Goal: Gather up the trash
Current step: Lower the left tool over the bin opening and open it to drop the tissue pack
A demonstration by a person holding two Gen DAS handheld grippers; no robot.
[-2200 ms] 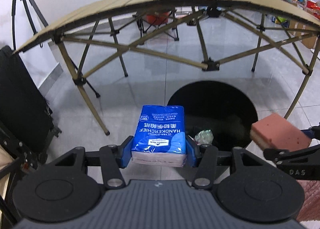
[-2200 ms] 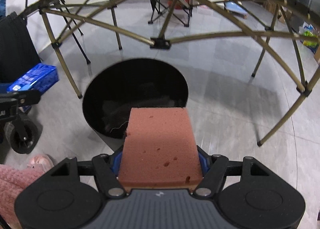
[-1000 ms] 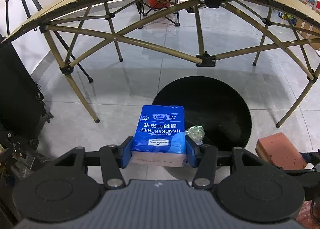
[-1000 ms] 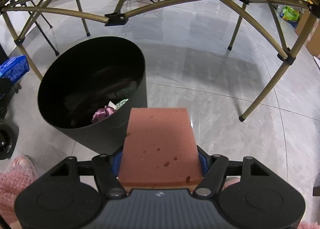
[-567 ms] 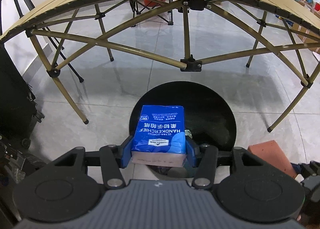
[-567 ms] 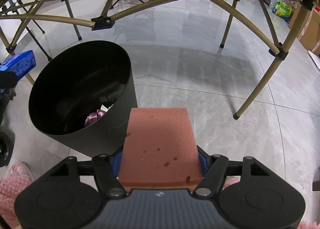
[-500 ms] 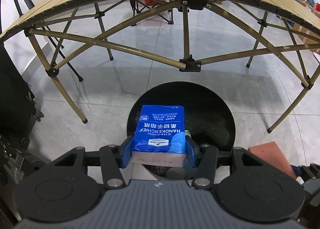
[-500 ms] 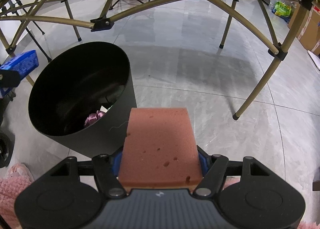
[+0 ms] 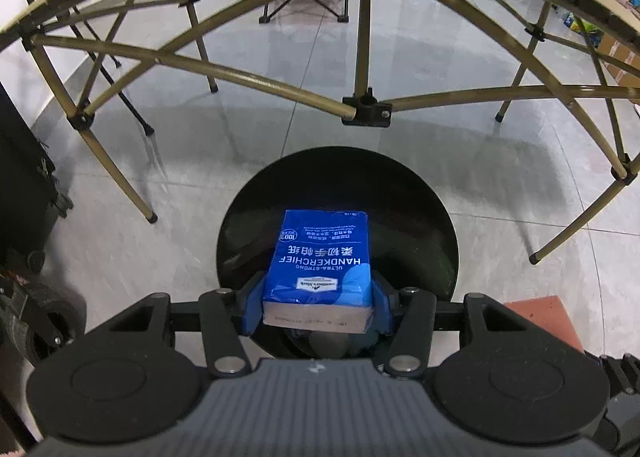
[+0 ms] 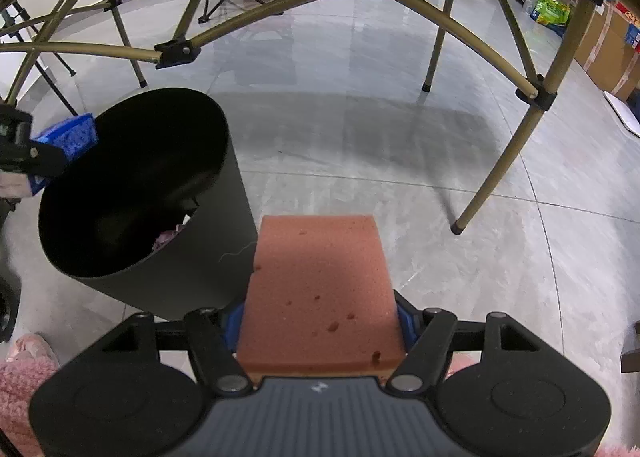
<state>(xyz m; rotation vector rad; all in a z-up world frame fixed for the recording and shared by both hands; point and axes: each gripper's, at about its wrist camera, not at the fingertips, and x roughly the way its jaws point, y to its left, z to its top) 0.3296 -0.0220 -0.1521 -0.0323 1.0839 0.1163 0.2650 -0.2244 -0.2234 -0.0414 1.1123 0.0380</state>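
Trash in both your tools: your left gripper (image 9: 318,297) is clamped on a blue tissue pack (image 9: 320,261), its blue pads (image 9: 253,307) pressing the pack's sides, and you hold it directly above the open mouth of the black bin (image 9: 436,225). Your right gripper (image 10: 320,321) grasps a terracotta sponge (image 10: 318,289) between its pads, off to the right of that bin (image 10: 192,281) and above bare grey floor tiles (image 10: 460,217). From the right wrist camera, the tissue pack (image 10: 74,135) shows at the bin's far left rim. Pinkish scraps (image 10: 168,236) lie inside the bin. Ahead of both tools stands a folding table's tan frame (image 9: 256,81), and pink fluffy slippers (image 10: 24,365) show at the lower left of the right tool.
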